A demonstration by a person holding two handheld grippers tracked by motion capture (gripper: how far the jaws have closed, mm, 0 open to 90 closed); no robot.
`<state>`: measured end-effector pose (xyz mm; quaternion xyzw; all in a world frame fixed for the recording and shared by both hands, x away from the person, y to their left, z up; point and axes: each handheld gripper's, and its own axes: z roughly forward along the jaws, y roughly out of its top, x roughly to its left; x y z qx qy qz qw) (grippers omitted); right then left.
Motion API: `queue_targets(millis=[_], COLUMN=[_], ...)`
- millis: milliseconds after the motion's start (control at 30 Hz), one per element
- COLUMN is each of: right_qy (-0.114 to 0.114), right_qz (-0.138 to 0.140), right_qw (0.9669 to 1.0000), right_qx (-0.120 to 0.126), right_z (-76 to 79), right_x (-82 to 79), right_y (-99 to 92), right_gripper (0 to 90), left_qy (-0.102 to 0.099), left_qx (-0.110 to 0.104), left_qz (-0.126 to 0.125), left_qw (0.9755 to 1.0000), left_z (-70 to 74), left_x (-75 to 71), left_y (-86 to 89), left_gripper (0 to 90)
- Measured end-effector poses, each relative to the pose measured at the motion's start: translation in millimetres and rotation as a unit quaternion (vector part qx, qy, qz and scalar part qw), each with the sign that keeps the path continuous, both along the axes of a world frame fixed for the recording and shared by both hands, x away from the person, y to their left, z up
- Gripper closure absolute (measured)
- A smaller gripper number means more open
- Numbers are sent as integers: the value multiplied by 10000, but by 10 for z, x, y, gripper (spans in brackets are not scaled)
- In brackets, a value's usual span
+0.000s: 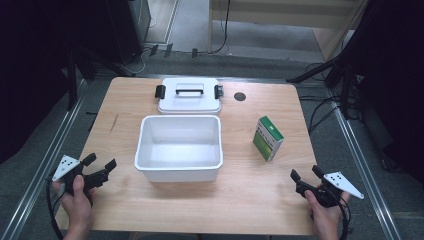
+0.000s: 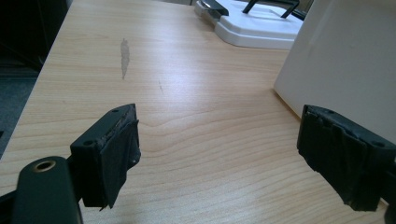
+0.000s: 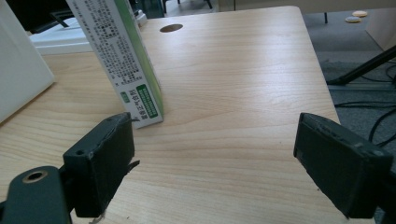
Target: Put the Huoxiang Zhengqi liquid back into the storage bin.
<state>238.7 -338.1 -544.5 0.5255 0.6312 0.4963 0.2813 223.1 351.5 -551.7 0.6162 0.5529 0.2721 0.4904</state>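
An open white bin (image 1: pixel 179 148) stands at the middle of the wooden table (image 1: pixel 240 195); its wall (image 2: pixel 345 65) rises to the right in the left gripper view. Its white lid (image 1: pixel 189 94) with a black handle lies flat behind it. A green and white carton (image 1: pixel 267 138) stands upright to the bin's right, and appears close ahead as the carton (image 3: pixel 123 60) in the right gripper view. My left gripper (image 1: pixel 101 164) rests open near the front left corner, with nothing between its jaws. My right gripper (image 1: pixel 305 173) is open near the front right, short of the carton.
A dark round hole (image 1: pixel 240 96) sits in the tabletop right of the lid. Metal rails run along both sides of the table. Black stands and cables (image 1: pixel 325 107) crowd the floor at the far right. A grey smear (image 2: pixel 124 56) marks the wood at the left.
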Motion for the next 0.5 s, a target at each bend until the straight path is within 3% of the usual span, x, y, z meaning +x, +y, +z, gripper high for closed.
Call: queue_targets(millis=[267,333,500], right_qy=[127,79,185], right_qz=[-72,-34,123], right_qw=[9999,9997,9983], right_qx=[63,-236,-530], right_z=[44,107,139], right_x=[-4,-21,4], right_y=[26,78,172], right_gripper=[135,138,146], left_qy=[-52,-68,-38], left_qx=[1,2,12], left_qz=[81,124,93], left_qw=[10000,9999,9999], left_z=[0,-1,0], left_x=[-5,-7,-3], left_y=[1,-4,1], left_gripper=[140,139,136])
